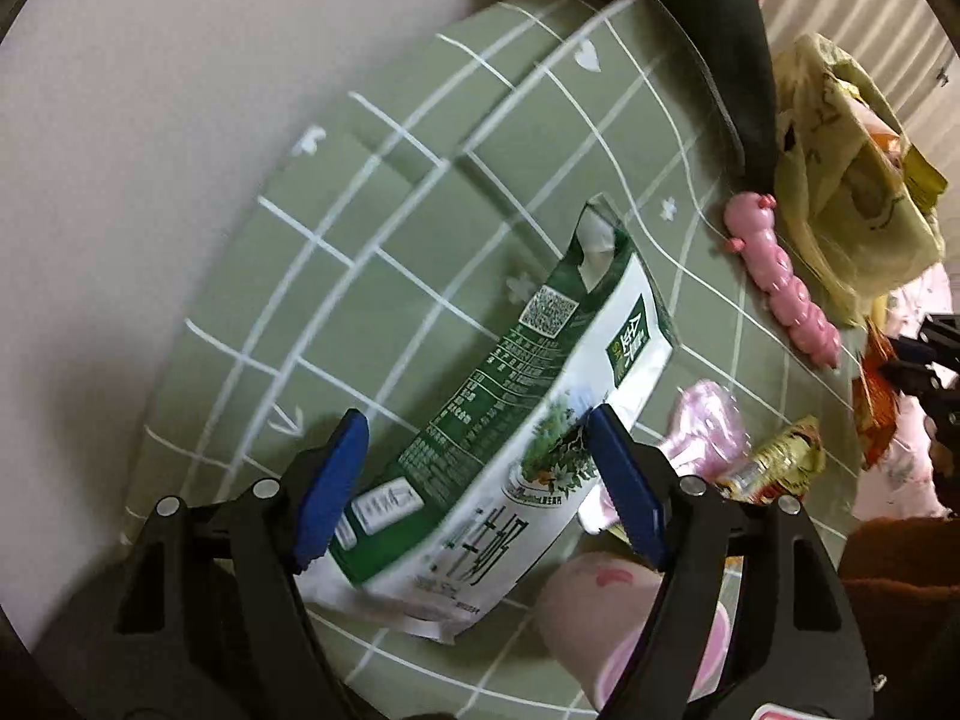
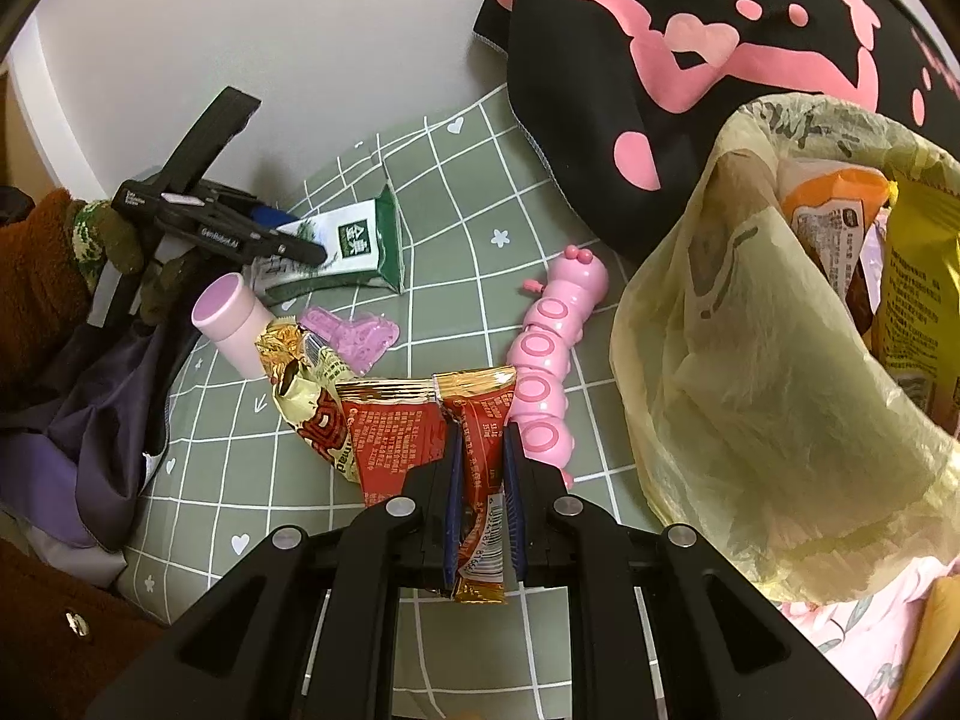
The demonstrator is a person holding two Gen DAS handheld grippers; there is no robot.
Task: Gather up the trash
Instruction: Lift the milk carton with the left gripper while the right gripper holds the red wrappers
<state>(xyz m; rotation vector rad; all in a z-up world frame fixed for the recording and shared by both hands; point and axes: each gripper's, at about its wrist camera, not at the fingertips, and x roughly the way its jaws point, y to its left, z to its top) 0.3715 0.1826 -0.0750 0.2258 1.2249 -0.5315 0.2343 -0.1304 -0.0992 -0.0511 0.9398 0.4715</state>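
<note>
On your left side, the left gripper is standing spread, its blue pads sitting either side of the flattened green-and-white paper milk carton, which is lying on the green grid-patterned bedsheet. The far pad looks to be at the carton's edge, but the blur is making it hard to tell whether either pad is touching. If you close from here on the flat, slack panel, I judge the carton may buckle or slide out, because it is lying skewed across the jaws.

Moving right, a pale pink plastic cup is lying on its side, touching a crumpled gold foil wrapper, with a clear pink plastic packet just beside them. These are still waiting on the sheet.

In the middle, your right gripper is pinching a red-and-gold foil snack wrapper, pads pressed close on its folded end. The wrapper is overlapping the gold one, so lifting could drag that along or let the slick foil slip.

Next, a pink segmented caterpillar toy is lying just beside the gripper; it is probably not trash, so avoid knocking it.

Farthest right, the pale yellow plastic trash bag is slumping open, already holding orange and yellow packets. Its soft rim may fold shut as you are reaching in.
</note>
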